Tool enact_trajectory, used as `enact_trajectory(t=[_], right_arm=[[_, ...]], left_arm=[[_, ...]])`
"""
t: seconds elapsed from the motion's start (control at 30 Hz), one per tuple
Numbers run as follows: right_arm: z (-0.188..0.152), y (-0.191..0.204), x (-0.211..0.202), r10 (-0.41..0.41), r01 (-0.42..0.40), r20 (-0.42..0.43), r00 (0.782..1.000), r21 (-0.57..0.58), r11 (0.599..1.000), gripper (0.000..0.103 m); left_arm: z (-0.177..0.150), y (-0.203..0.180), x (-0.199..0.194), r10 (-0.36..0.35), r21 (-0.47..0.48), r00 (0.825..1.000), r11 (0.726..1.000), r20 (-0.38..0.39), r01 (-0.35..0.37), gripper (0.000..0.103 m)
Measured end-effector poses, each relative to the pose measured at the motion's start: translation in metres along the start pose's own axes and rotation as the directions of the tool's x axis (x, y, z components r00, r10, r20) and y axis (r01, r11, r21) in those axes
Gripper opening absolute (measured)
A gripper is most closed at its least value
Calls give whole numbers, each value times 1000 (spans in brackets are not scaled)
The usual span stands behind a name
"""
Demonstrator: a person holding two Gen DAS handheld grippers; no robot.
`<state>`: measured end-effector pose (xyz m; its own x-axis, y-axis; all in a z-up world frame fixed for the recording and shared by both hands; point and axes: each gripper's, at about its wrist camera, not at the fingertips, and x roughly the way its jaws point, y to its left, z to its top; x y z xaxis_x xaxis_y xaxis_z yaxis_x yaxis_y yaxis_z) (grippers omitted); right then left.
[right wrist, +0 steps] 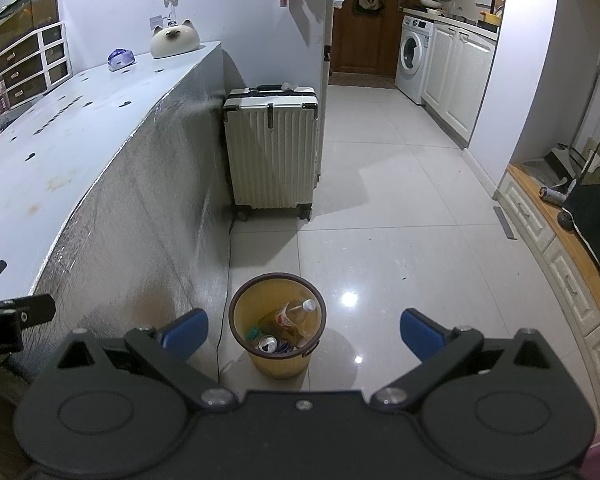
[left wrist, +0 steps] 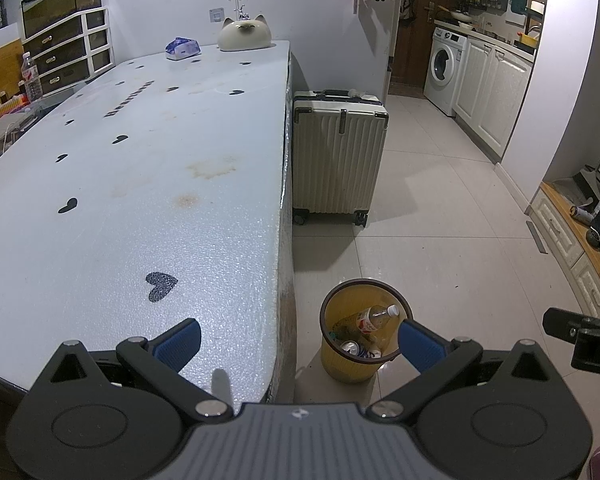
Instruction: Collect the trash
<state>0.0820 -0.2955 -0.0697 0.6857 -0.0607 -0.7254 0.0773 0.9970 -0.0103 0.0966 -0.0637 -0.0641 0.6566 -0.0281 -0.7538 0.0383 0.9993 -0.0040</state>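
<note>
A yellow trash bin (left wrist: pixel 352 368) (right wrist: pixel 278 362) stands on the floor beside the table's end. Inside it lie a plastic bottle (left wrist: pixel 374 316) (right wrist: pixel 294 312) and a drink can (left wrist: pixel 350 347) (right wrist: pixel 268 344). My left gripper (left wrist: pixel 300 342) is open and empty, held above the table's near corner and the bin. My right gripper (right wrist: pixel 304 332) is open and empty, held above the bin. Part of the right gripper shows at the right edge of the left wrist view (left wrist: pixel 580 336). Part of the left gripper shows at the left edge of the right wrist view (right wrist: pixel 12 320).
A long pale blue table (left wrist: pixel 140 168) (right wrist: pixel 60 144) with heart marks carries a tissue pack (left wrist: pixel 183 48) and a cat-shaped ornament (left wrist: pixel 244 34) at its far end. A white suitcase (left wrist: pixel 338 156) (right wrist: pixel 274 152) stands on the floor behind the bin. A washing machine (left wrist: pixel 444 68) is farther back.
</note>
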Motion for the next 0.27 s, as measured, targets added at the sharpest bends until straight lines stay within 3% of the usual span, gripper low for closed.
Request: enact_trajectory(t=[0.27], right_arm=[[-2, 0, -1, -1, 1, 3, 1000, 0, 1000, 103]], left_arm=[[3, -3, -2, -6, -3, 1000, 1000, 3, 6, 103]])
